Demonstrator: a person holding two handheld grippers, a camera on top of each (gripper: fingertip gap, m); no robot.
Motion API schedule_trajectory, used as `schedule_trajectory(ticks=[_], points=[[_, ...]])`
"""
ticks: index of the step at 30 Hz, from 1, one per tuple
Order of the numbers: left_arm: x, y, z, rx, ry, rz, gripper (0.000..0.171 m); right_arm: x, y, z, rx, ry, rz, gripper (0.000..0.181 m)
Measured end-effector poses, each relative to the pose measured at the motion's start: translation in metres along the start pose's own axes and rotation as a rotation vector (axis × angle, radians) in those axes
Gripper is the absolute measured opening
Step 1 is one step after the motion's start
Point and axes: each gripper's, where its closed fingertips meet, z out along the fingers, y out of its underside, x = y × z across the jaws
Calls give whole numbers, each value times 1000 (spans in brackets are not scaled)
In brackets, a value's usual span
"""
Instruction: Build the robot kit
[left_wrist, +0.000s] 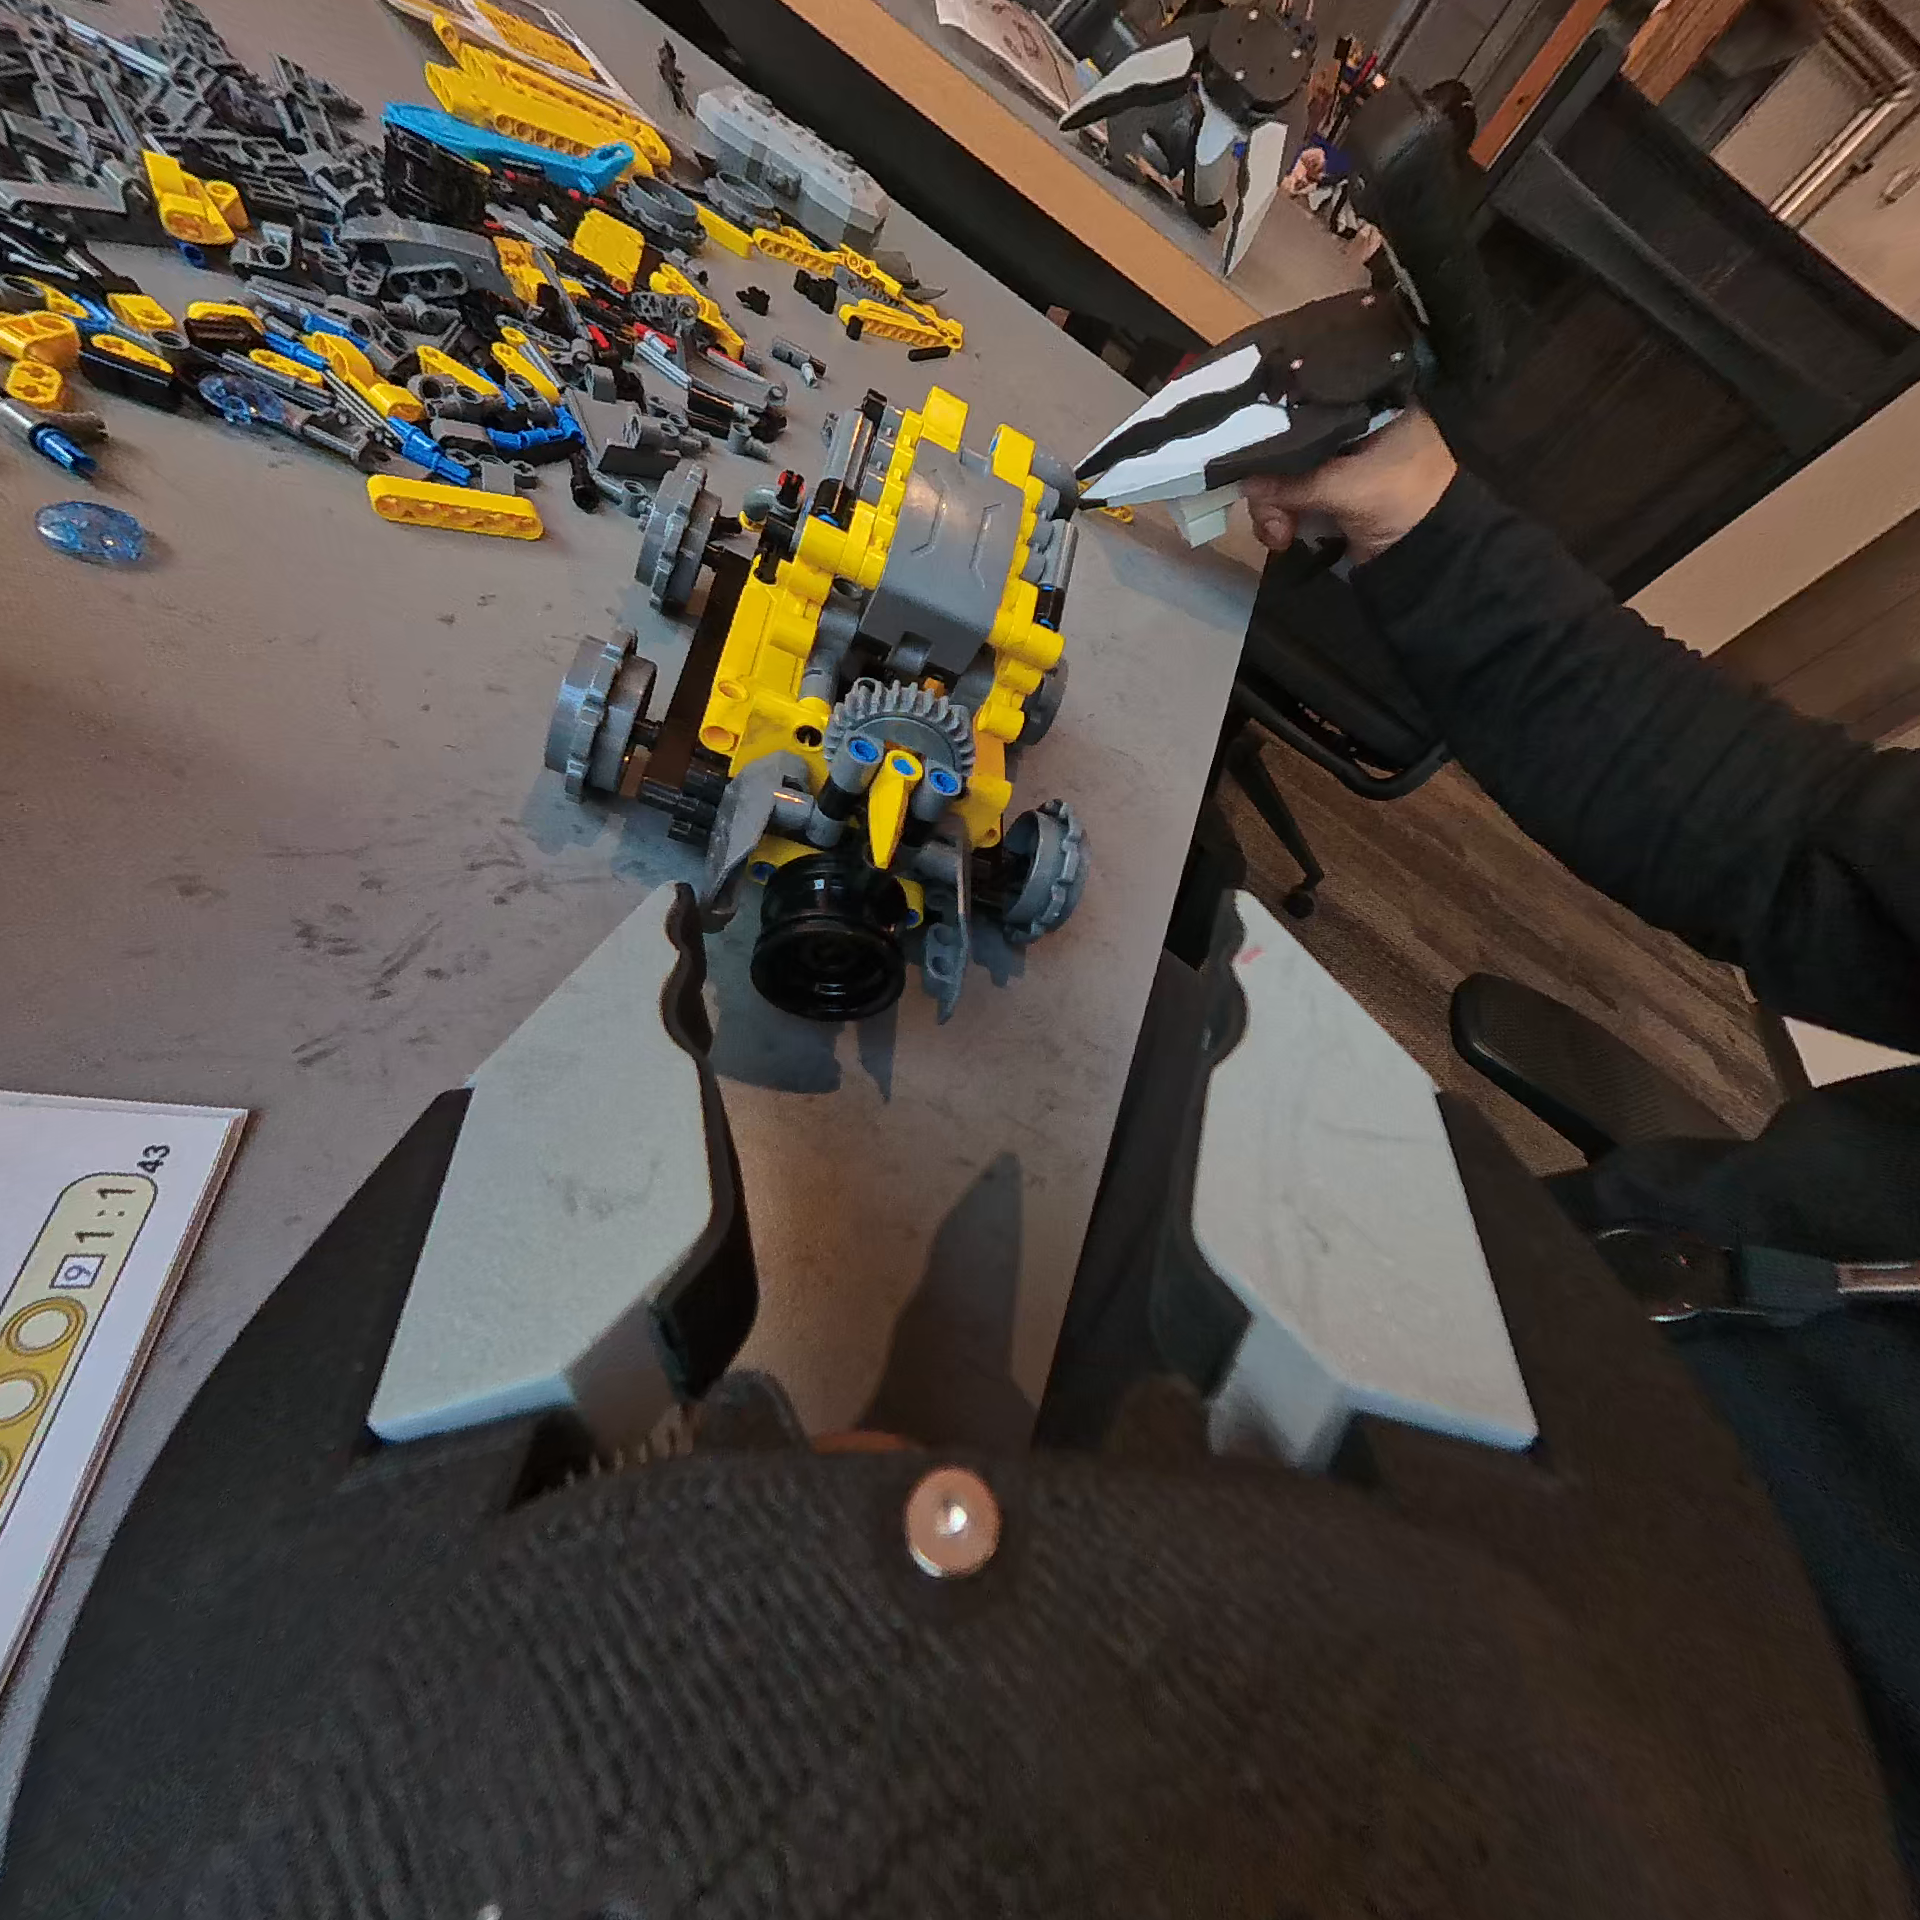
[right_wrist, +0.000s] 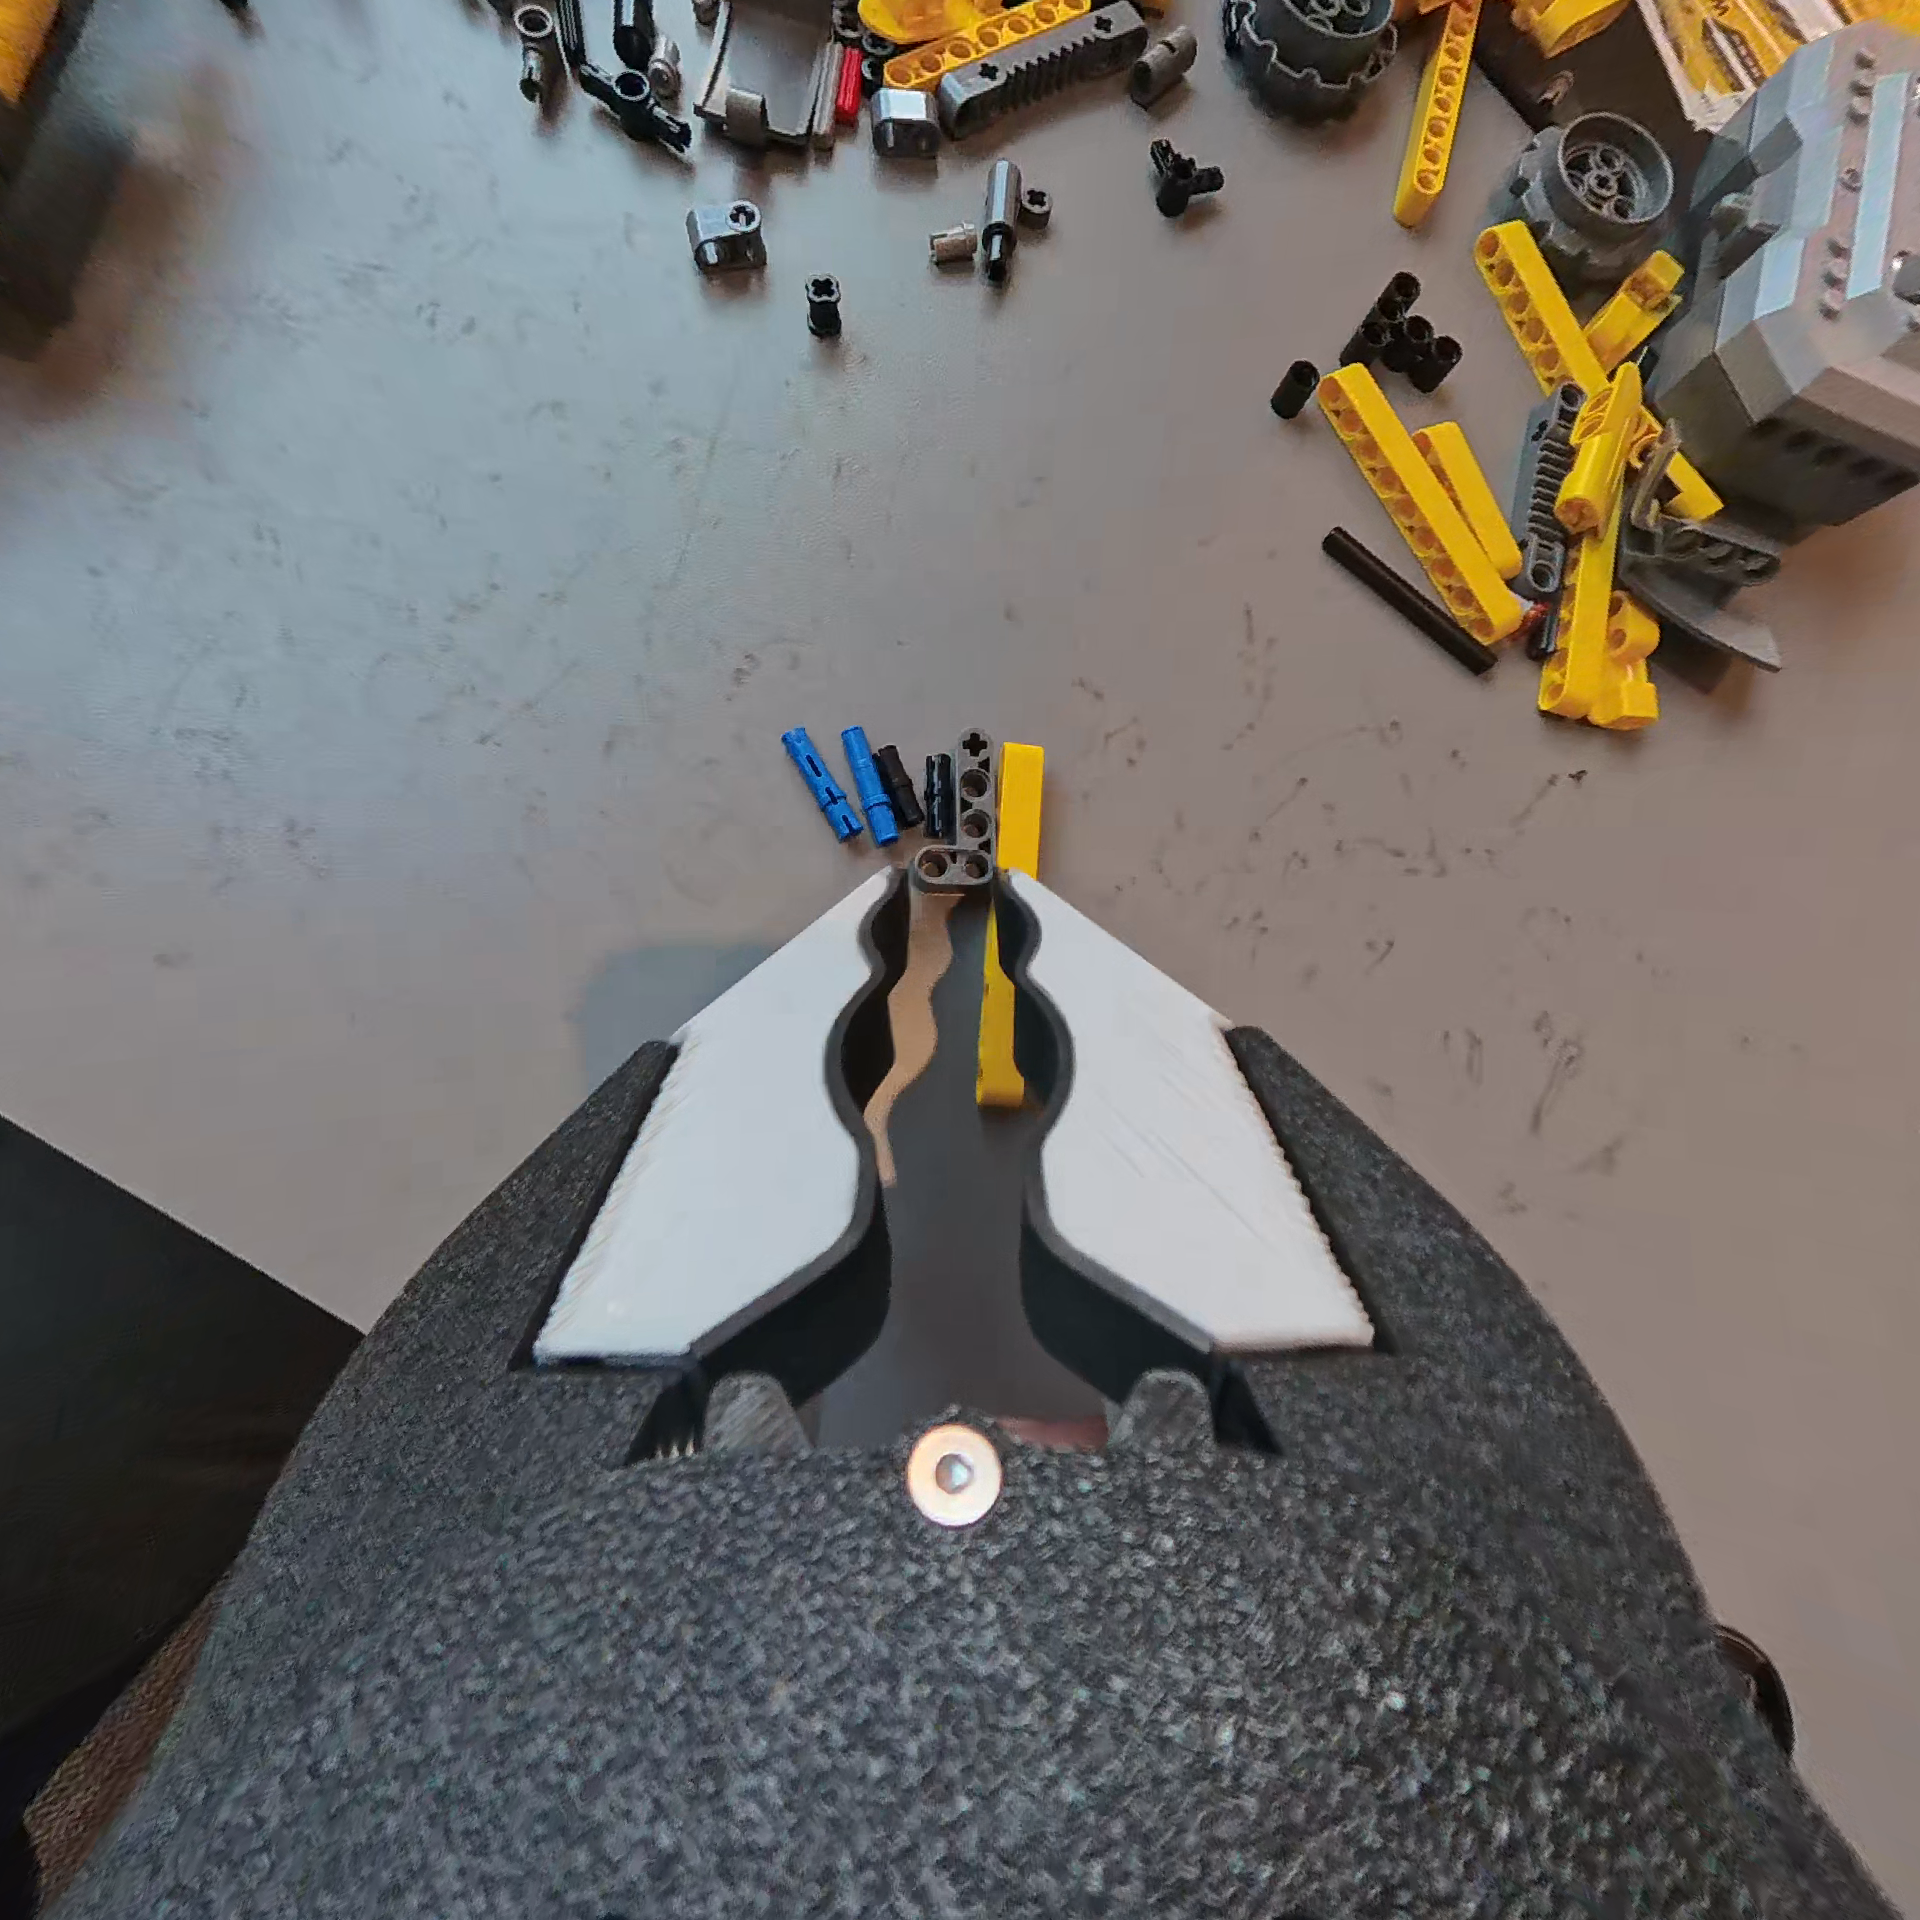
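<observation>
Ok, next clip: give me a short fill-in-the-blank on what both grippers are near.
1. The left gripper is open and points at a model vehicle that is mostly grey and ____.
2. The right gripper has its tips at a grey L-shaped piece and a ____ beam.
3. Left of that piece lie two black pins and two ____ pins.

Missing words: yellow; yellow; blue
</observation>
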Motion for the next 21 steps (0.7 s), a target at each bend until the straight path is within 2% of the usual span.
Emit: schedule_trajectory(ticks=[10,13,21], points=[[0,-1,-1,10,6,-7,93,0,-4,4,-47,-5,-48,18],[0,-2,-2,17,9,-8,92,-1,-5,5,-52,-6,-57,11],[0,-2,-2,21,17,-23,91,-3,-9,3,-32,11,-71,9]])
